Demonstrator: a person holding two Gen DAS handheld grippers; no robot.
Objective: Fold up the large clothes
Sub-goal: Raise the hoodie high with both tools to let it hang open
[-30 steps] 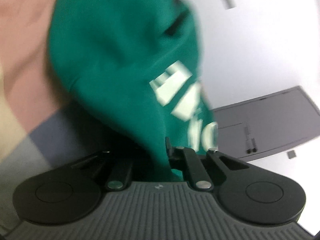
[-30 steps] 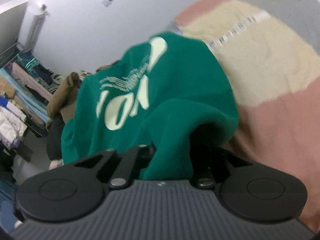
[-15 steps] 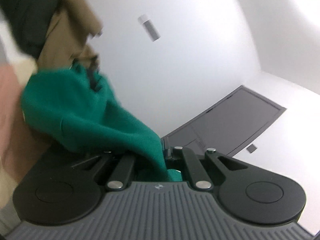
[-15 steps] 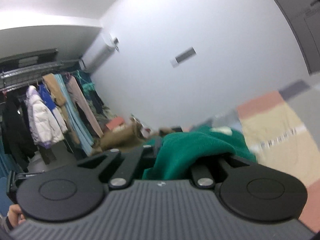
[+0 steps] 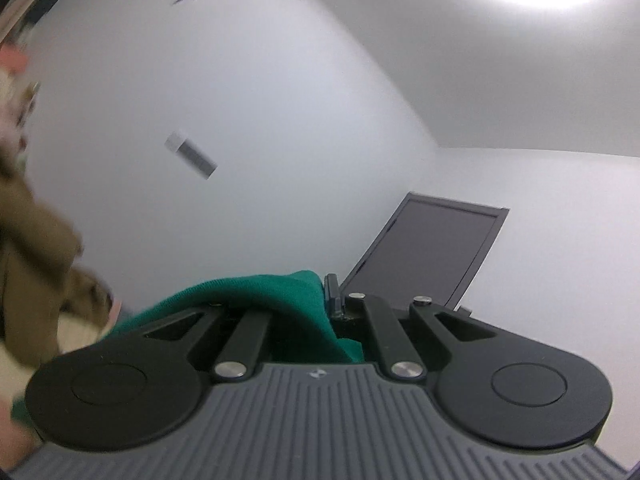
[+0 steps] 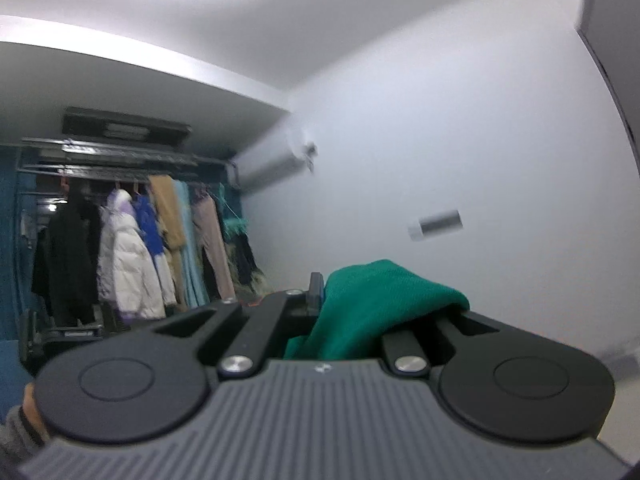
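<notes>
A green knit garment (image 5: 280, 300) bunches between the fingers of my left gripper (image 5: 326, 292), which is shut on it; the cloth drapes off to the left over the gripper body. In the right wrist view the same green garment (image 6: 372, 300) is clamped in my right gripper (image 6: 320, 292), also shut, with a fold lying over its right finger. Both grippers are raised and point slightly upward at the walls. The rest of the garment hangs below, out of sight.
A white wall (image 5: 260, 120) with a small vent (image 5: 190, 154) and a dark door (image 5: 432, 252) face the left gripper; brown clothing (image 5: 28, 264) is at its left. A rail of hanging clothes (image 6: 132, 256) and an air conditioner (image 6: 272, 166) show on the right view.
Both grippers have risen steeply with the green garment held. The striped bed cover and the printed front of the garment have dropped out of view; walls and ceiling now fill the frames.
</notes>
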